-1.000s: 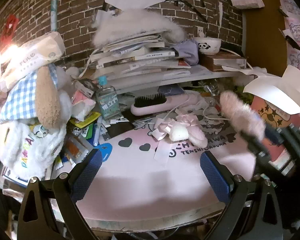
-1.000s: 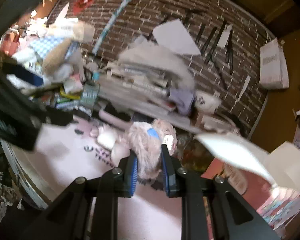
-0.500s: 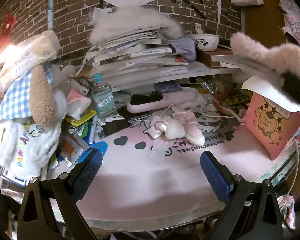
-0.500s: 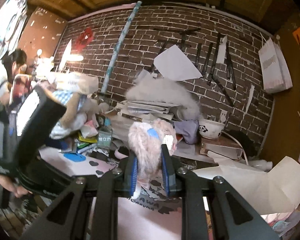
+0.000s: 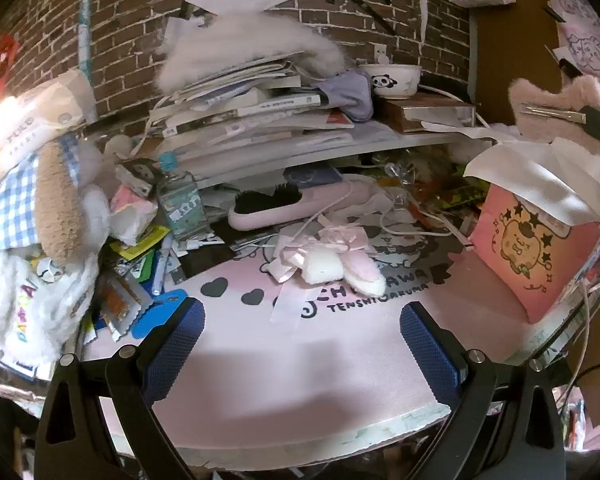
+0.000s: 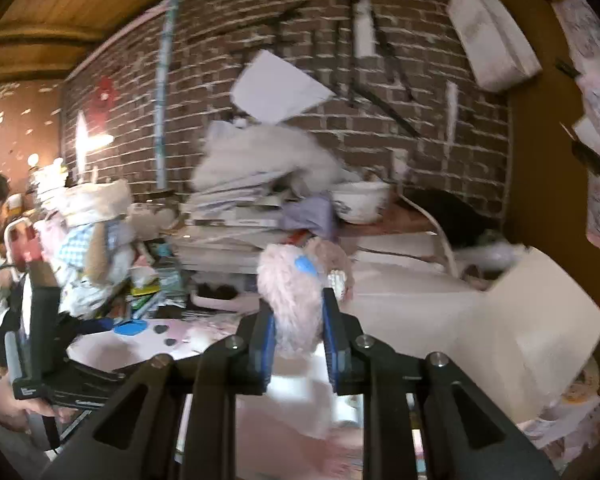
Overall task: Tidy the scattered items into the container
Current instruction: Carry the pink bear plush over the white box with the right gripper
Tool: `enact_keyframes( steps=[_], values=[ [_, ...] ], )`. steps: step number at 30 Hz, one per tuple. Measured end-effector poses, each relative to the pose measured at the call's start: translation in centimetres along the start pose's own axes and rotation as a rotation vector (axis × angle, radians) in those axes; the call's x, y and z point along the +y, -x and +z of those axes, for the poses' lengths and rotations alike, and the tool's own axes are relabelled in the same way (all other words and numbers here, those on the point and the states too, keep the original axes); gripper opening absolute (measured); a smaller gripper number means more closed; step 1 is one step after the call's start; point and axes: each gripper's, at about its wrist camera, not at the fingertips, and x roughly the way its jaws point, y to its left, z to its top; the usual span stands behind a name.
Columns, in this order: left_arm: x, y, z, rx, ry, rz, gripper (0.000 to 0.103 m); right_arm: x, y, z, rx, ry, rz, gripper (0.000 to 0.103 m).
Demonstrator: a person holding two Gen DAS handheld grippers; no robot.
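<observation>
My right gripper is shut on a fluffy pale pink plush toy with a blue patch, held in the air above the white paper lining of the container. In the left wrist view the same plush toy hangs at the far right, just over the pink bag with a cartoon print and its white paper lining. My left gripper is open over the pink desk mat. A pink ribbon bow with a white and pink plush piece lies on the mat ahead of it.
A pink hairbrush, a small water bottle and loose cables lie behind the bow. A stack of books and papers with a panda bowl fills the shelf. Plush toys and packets crowd the left side.
My right gripper has carried the pink plush toy up from the mat and rightwards to above the pink bag. The left gripper has stayed open in nearly the same place.
</observation>
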Motion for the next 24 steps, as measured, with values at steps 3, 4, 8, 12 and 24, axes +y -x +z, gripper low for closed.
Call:
enact_keyframes(
  steps=[3, 4, 8, 12, 24],
  values=[
    [-0.2, -0.1, 0.0, 0.004, -0.001, -0.002, 0.098, -2.6, -0.2, 0.4, 0.050, -0.037, -0.025, 0.018],
    [-0.3, -0.2, 0.0, 0.006, -0.002, -0.004, 0.098, -3.4, -0.3, 0.5, 0.071, -0.045, -0.033, 0.018],
    [-0.5, -0.3, 0.0, 0.011, -0.006, -0.004, 0.098, -6.1, -0.7, 0.7, 0.147, -0.082, -0.033, 0.018],
    [-0.6, -0.3, 0.0, 0.012, -0.008, -0.006, 0.098, -8.2, -1.9, 0.6, 0.241, -0.101, -0.027, 0.018],
    [-1.0, -0.6, 0.0, 0.019, -0.017, -0.006, 0.098, -8.2, -6.7, -0.9, 0.446, -0.079, 0.029, 0.018]
  ],
)
